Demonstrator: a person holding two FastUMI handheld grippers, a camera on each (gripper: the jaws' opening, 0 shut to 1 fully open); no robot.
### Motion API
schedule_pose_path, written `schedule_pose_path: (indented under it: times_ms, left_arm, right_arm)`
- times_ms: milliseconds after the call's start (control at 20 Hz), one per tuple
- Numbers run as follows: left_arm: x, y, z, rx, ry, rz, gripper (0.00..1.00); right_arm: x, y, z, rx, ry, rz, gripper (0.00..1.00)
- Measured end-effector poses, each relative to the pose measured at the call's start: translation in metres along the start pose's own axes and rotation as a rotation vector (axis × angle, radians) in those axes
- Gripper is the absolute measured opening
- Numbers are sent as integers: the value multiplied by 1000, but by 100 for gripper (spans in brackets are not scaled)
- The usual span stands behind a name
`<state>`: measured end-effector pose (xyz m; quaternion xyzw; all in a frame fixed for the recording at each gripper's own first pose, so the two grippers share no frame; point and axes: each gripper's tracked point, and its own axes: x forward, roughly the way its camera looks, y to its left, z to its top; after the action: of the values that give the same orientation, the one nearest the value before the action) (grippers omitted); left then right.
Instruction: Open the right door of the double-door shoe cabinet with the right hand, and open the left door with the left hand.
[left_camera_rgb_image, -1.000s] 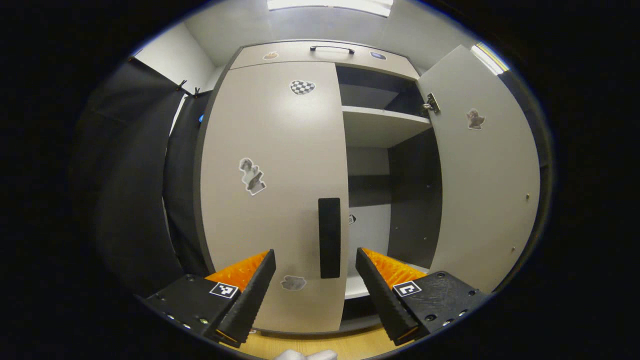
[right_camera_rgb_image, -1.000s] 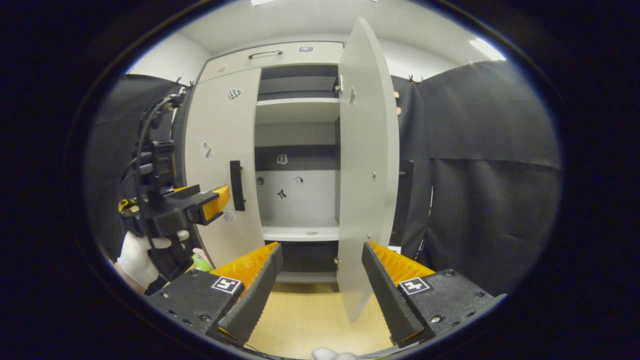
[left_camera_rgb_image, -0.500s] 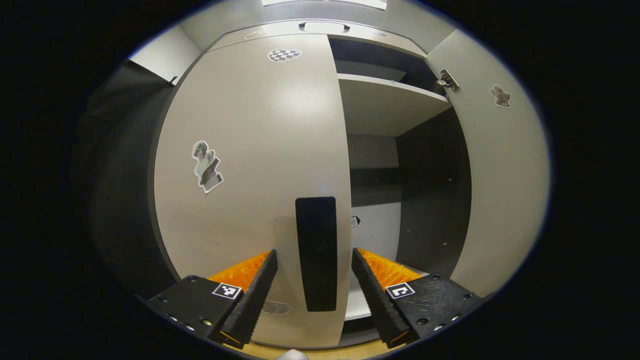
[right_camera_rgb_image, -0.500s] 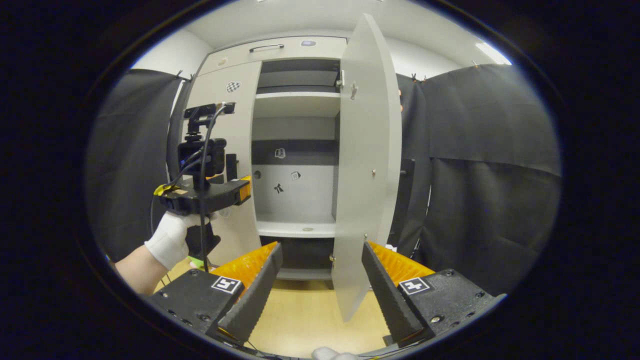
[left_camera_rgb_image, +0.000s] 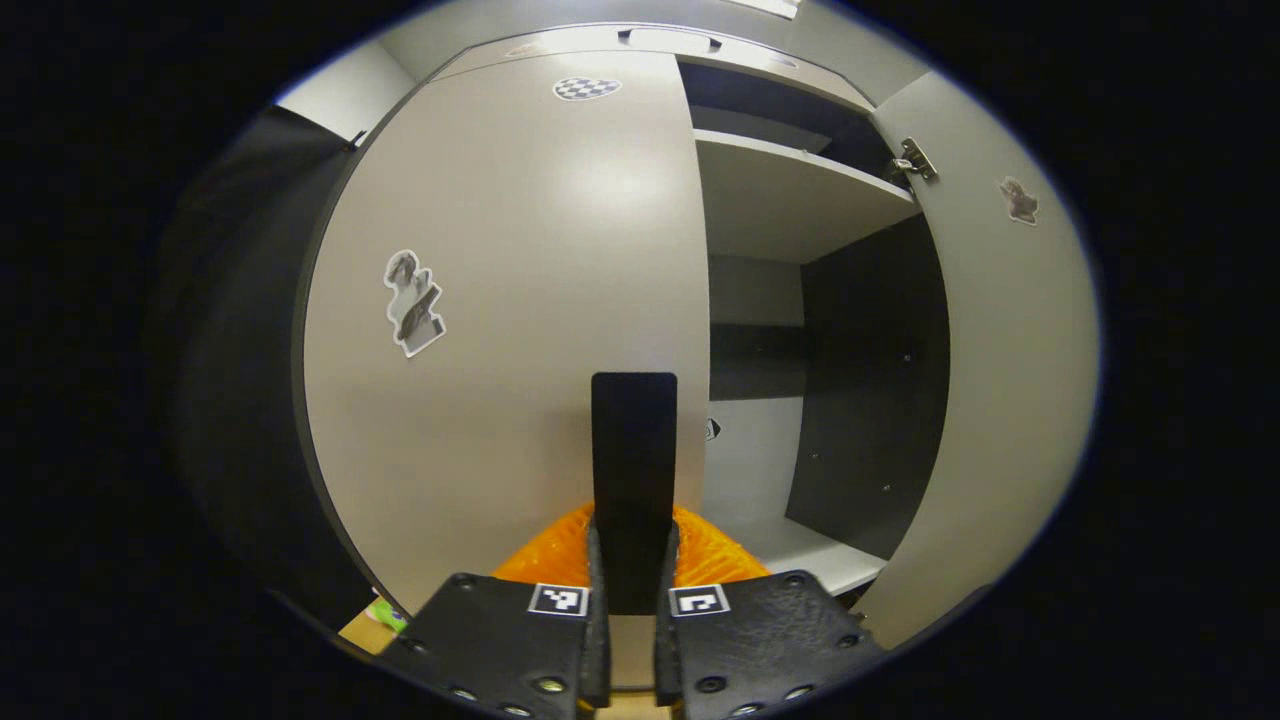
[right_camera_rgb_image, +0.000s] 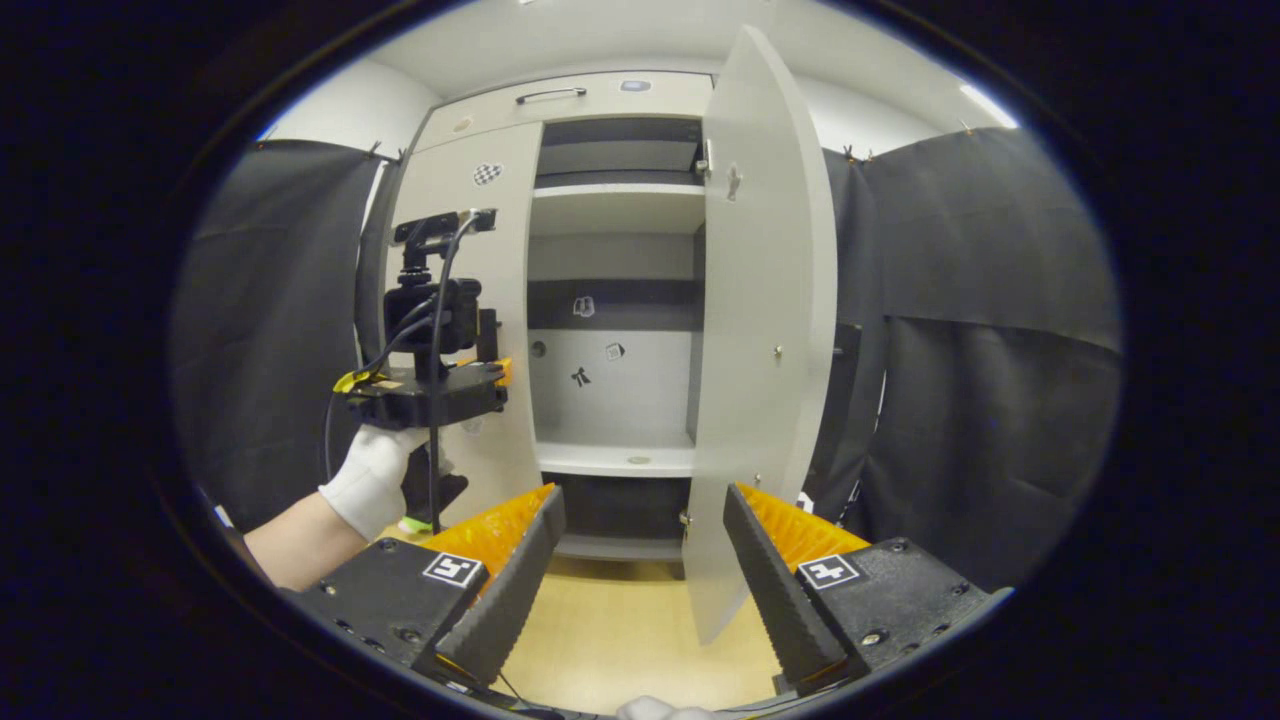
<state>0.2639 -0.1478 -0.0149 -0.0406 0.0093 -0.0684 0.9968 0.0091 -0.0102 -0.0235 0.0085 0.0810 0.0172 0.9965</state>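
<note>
Shoe cabinet (right_camera_rgb_image: 610, 300): right door (right_camera_rgb_image: 765, 340) swung wide, left door (left_camera_rgb_image: 500, 330) shut.

Left tongs (left_camera_rgb_image: 630, 590) clamped on the left door's dark vertical handle (left_camera_rgb_image: 633, 470), which sits at the door's inner edge; right tongs (right_camera_rgb_image: 640, 570) apart, holding nothing, back from the cabinet. Recommended handling: keep the clamp firm, pull along the hinge arc toward the person, avoid twisting the handle.

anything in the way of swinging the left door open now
Nothing visible. The left tool is shut on the door handle, and the floor in front of the left door looks bare.
</note>
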Motion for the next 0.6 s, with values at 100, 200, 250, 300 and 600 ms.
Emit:
schedule_pose_path:
  times_ms: [100, 200, 250, 300, 600]
  left_arm:
    - [1, 1, 1, 10, -2, 7, 9]
    - [-2, 1, 0, 11, -2, 0, 9]
    - [-3, 1, 0, 11, -1, -3, 8]
    - [-5, 1, 1, 10, -3, -8, 9]
    - [-23, 1, 2, 9, 0, -43, 8]
  right_arm:
    - [-2, -1, -2, 1, 5, 6, 100]
    - [-4, -1, -5, 4, 7, 12, 100]
    - [-4, -1, -6, 5, 9, 15, 100]
    - [-5, -1, -6, 7, 9, 18, 100]
    - [-15, 6, -10, 7, -6, 39, 100]
